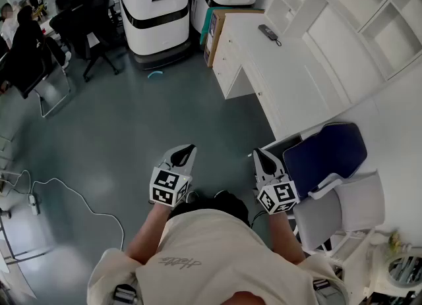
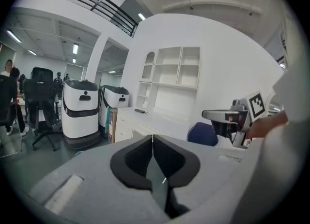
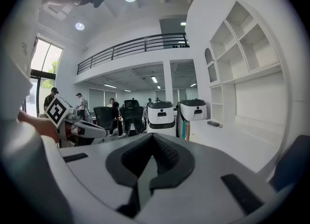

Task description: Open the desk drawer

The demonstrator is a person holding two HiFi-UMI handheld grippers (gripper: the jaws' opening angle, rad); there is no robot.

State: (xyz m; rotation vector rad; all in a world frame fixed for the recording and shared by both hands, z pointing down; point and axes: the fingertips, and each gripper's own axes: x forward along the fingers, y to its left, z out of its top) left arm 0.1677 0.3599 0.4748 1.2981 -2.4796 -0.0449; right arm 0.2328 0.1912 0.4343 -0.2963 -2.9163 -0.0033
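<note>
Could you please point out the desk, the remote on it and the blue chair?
desk (image 1: 264, 66), head view, bare white top.
remote (image 1: 268, 32), head view, middle of its dark body.
blue chair (image 1: 324, 151), head view, middle of the blue pad.

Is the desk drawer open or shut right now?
Shut: the drawer fronts sit flush along the desk, none pulled out.
</note>
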